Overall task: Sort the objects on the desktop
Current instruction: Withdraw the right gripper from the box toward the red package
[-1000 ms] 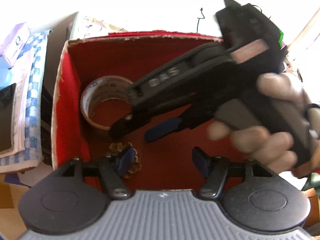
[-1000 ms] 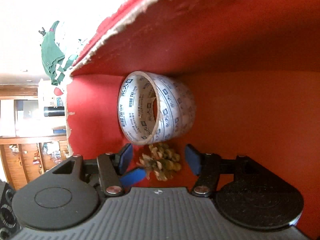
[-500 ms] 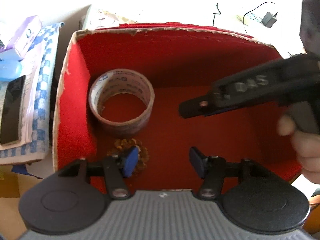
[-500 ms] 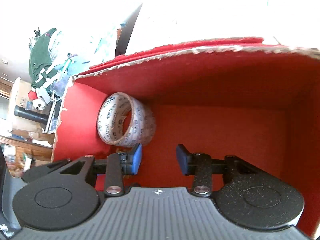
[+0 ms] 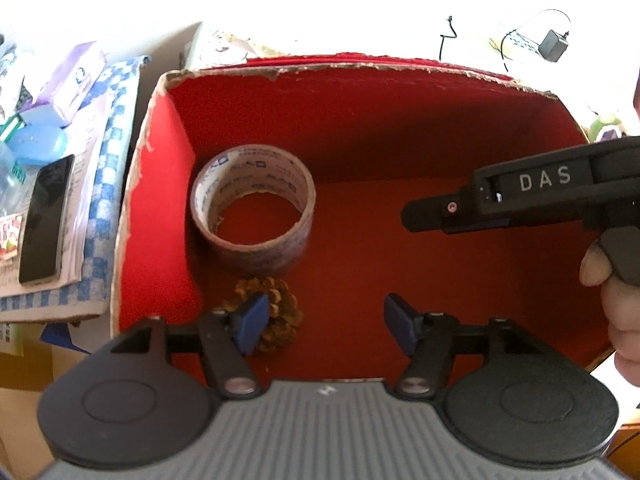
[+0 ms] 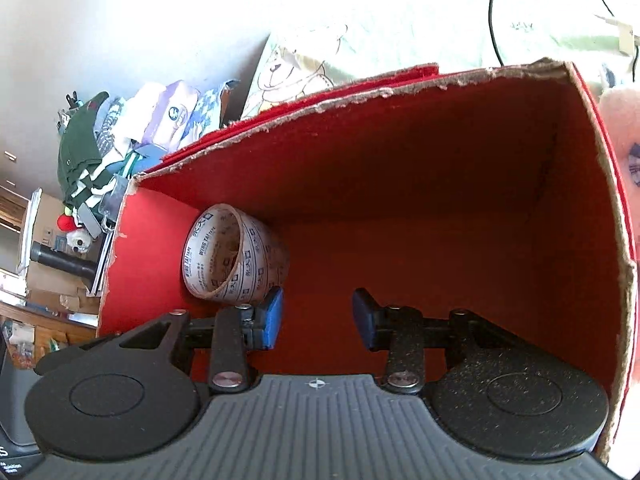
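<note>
A red box (image 5: 360, 128) with a torn cardboard rim lies below both grippers. Inside it, near the left wall, a roll of printed tape (image 5: 256, 216) lies flat, and a brown pine cone (image 5: 276, 312) sits just in front of it. My left gripper (image 5: 324, 324) hovers open over the box's near side, its left pad in front of the pine cone. In the right wrist view the red box (image 6: 440, 168) and the tape (image 6: 232, 256) show again; my right gripper (image 6: 318, 320) is open and holds nothing. The pine cone is hidden there.
Left of the box a blue checked cloth (image 5: 108, 128) carries papers, a black phone (image 5: 44, 220) and a blue plastic item (image 5: 40, 144). A hand (image 5: 616, 304) holds the right gripper body (image 5: 520, 196) over the box's right side. Cables and a charger (image 5: 552, 44) lie behind.
The right gripper has let go of the pine cone beside the tape, then drawn back up and to the right, out of the box. The left gripper has stayed put.
</note>
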The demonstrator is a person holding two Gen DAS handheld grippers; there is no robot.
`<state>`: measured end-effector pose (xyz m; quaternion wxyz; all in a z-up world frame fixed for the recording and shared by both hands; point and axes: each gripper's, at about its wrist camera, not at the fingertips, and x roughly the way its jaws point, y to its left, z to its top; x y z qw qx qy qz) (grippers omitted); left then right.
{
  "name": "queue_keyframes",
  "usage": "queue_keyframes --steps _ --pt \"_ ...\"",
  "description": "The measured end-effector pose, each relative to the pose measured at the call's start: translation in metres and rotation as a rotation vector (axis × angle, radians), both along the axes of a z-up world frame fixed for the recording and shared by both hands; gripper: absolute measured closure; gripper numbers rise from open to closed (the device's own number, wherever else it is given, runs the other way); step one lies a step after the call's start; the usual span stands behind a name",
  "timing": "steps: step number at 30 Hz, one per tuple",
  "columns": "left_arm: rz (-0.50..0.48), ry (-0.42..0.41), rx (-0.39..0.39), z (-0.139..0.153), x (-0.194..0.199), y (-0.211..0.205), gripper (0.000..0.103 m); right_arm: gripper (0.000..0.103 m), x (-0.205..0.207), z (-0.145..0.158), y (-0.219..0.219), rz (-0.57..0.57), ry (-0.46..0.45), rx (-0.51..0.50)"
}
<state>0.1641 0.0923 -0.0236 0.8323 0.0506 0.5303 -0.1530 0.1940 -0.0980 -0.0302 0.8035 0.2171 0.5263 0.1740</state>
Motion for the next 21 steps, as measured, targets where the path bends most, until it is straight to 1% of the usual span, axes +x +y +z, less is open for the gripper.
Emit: queue_keyframes --steps 4,11,14,16,19,21 --pt "0.027 -0.019 0.029 0.003 -0.005 -0.004 0.036 0.061 0.0 0.005 0.007 0.003 -0.032 -0.011" --pt "0.087 -0.083 0.068 0.018 -0.016 -0.01 0.033 0.06 -0.006 0.009 0.008 -0.01 -0.108 0.012" --pt "0.112 -0.121 0.093 0.025 -0.021 -0.014 0.032 0.061 -0.015 0.016 0.006 -0.012 -0.168 -0.006" --pt "0.124 -0.149 0.108 0.03 -0.026 -0.016 0.03 0.062 -0.021 0.02 0.006 -0.014 -0.197 -0.016" --pt "0.141 -0.175 0.125 0.034 -0.034 -0.019 0.03 0.065 -0.03 0.021 0.002 -0.006 -0.196 0.019" --pt "0.153 -0.186 0.135 0.037 -0.038 -0.021 0.03 0.066 -0.036 0.023 0.0 -0.004 -0.211 0.026"
